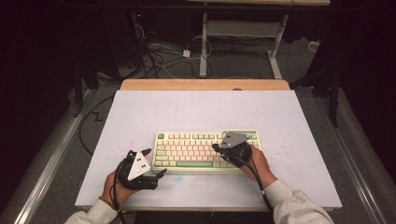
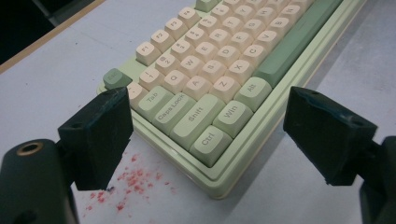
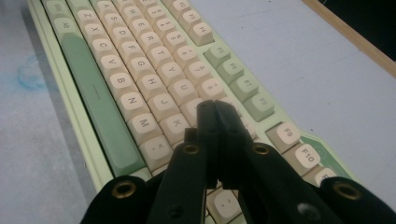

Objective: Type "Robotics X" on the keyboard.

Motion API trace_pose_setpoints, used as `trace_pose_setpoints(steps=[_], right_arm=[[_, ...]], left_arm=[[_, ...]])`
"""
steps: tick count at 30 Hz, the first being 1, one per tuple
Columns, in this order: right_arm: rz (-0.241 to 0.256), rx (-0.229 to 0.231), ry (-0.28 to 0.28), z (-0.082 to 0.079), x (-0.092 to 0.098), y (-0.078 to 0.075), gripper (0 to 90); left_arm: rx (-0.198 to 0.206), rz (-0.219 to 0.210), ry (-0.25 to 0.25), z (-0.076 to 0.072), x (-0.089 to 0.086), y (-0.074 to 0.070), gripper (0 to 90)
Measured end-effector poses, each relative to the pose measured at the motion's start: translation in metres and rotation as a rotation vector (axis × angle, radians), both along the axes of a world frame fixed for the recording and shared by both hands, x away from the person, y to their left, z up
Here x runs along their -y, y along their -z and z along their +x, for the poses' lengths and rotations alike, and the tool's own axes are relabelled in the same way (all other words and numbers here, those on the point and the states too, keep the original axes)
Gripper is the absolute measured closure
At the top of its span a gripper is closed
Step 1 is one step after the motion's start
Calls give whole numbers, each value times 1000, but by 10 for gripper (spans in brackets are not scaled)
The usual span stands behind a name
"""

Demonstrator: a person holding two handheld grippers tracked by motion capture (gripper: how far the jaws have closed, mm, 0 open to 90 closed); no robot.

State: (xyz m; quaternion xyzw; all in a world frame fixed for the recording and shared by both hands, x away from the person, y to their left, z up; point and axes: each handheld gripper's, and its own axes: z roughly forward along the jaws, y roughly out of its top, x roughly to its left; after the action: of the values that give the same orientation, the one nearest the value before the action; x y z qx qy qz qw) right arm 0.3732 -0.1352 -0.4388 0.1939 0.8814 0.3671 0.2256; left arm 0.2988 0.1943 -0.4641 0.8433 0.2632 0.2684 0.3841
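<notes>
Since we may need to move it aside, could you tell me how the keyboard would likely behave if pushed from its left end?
The keyboard looks like a rigid, chunky case lying flat, so it should slide as one piece without tipping. On the smooth table an end push may pivot it. The left claw stands open at its corner; raised keycaps could catch or press.

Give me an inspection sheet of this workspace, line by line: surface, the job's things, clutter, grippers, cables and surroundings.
Surface: white table top, wooden strip at the far edge; red specks near the keyboard's left corner, faint blue smudge by its front.
Job's things: keyboard, green case, cream and green keys, flat on the table.
Clutter: nothing seen.
Grippers: left gripper open, jaws framing the keyboard's Ctrl corner; right gripper shut, jaws together over the keys near K.
Cables: one trails from each gripper; loose cables on the floor beyond.
Surroundings: dark room, white desk frame behind.
</notes>
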Motion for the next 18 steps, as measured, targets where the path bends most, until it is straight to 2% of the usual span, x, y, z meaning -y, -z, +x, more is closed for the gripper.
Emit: trace_pose_setpoints(steps=[7, 18], right_arm=[[-43, -7, -4, 7, -12, 6, 900], [-89, -22, 16, 13, -18, 11, 900]], left_arm=[[-2, 2, 1, 1, 0, 0, 153], [-7, 8, 12, 1, 1, 1, 153]])
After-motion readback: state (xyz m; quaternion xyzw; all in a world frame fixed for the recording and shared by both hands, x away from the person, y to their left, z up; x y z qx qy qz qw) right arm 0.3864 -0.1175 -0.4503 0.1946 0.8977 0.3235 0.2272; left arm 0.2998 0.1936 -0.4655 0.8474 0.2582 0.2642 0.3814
